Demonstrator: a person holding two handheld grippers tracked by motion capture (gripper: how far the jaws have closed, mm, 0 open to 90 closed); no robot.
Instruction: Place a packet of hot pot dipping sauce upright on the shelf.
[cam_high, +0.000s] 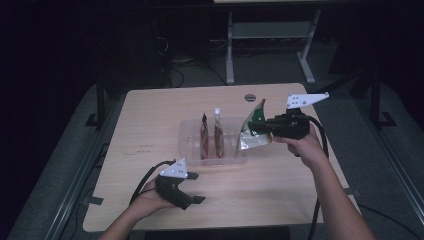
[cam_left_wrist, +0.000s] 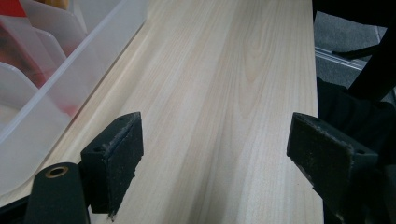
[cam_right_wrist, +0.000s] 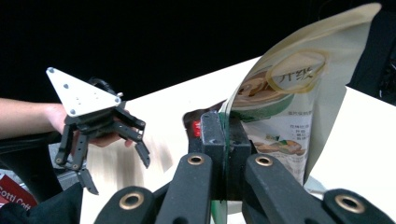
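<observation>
Snack bag (cam_high: 254, 131): it hangs in the air at the right end of the clear tray (cam_high: 190, 145), with its lower corner over or just touching the rim; I cannot tell which.
Right claw (cam_right_wrist: 226, 140): the jaws are pressed together on one side edge of the bag, and nothing else is in them.
Left claw (cam_high: 194, 188): the jaws stand wide apart with nothing between them, low over the worktop (cam_high: 150, 120), well apart from the bag.
How the bag handles: probably light and soft; it bends and can swing or slide from a thin grip.
Where to hold: the flat sealed edge looks the best place, because the belly would crumple.
Materials: the bag is glossy printed film with a green and cream picture; the tray is cloudy plastic with thin dividers; the worktop is pale wood grain.
Other packets (cam_high: 204, 136): two narrow reddish ones stand upright in the tray.
</observation>
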